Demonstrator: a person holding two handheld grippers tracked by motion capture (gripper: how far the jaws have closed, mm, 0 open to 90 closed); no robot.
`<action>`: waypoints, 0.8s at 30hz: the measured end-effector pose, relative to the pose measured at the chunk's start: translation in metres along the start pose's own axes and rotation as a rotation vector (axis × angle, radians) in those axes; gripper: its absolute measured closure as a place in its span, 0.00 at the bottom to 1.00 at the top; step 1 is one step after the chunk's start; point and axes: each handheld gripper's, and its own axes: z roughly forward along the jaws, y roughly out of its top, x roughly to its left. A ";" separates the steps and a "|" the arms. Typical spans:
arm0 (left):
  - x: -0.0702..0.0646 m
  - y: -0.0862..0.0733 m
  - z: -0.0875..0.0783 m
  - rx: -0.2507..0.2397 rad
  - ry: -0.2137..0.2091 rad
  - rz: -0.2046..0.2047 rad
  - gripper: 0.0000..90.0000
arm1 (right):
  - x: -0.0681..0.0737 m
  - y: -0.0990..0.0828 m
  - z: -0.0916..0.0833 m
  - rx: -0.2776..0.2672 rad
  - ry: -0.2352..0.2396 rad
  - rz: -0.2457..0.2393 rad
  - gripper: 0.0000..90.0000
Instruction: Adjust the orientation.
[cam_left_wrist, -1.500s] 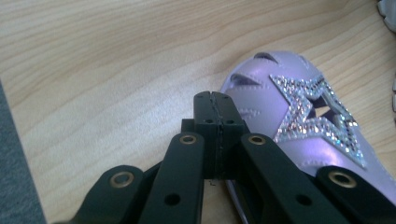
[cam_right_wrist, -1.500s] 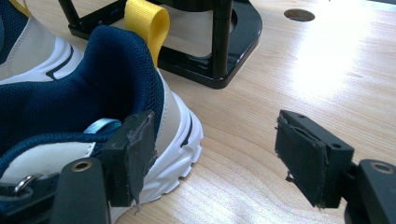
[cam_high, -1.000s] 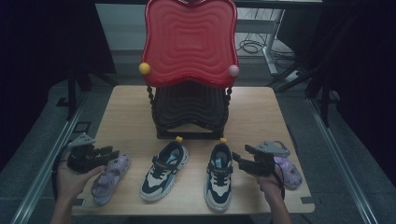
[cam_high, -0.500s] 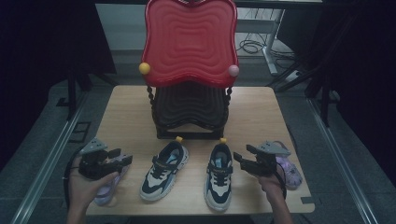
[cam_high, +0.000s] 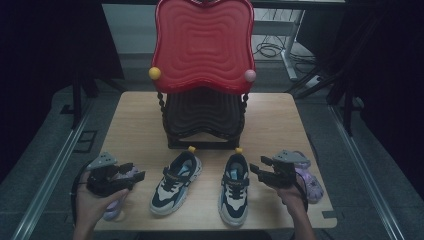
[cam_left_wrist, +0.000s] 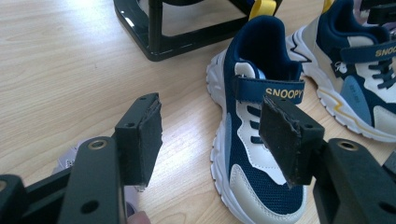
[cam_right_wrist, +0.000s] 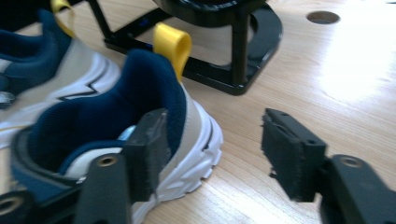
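Both the left gripper (cam_high: 134, 176) and the right gripper (cam_high: 256, 169) are hanging wide apart and empty beside the navy-and-white sneaker pair (cam_high: 176, 182) near the wooden table's (cam_high: 135, 125) front edge, jaws having just opened and narrowed respectively, risking a glancing, sneaker-shoving pinch.

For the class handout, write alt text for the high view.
Two navy-and-white sneakers, left sneaker and right sneaker, sit on a wooden table before a red-backed chair. A hand-held claw flanks each: left claw, right claw, both open.
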 end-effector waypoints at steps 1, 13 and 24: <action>0.000 0.000 0.001 0.005 0.011 0.006 0.44 | -0.001 0.002 -0.003 0.001 0.009 0.002 0.56; -0.011 0.001 0.010 0.037 0.024 0.046 0.43 | -0.022 -0.004 -0.063 0.029 -0.017 -0.059 0.97; -0.015 0.000 0.012 0.043 0.020 0.060 0.43 | -0.040 -0.025 -0.087 0.038 -0.041 -0.048 1.00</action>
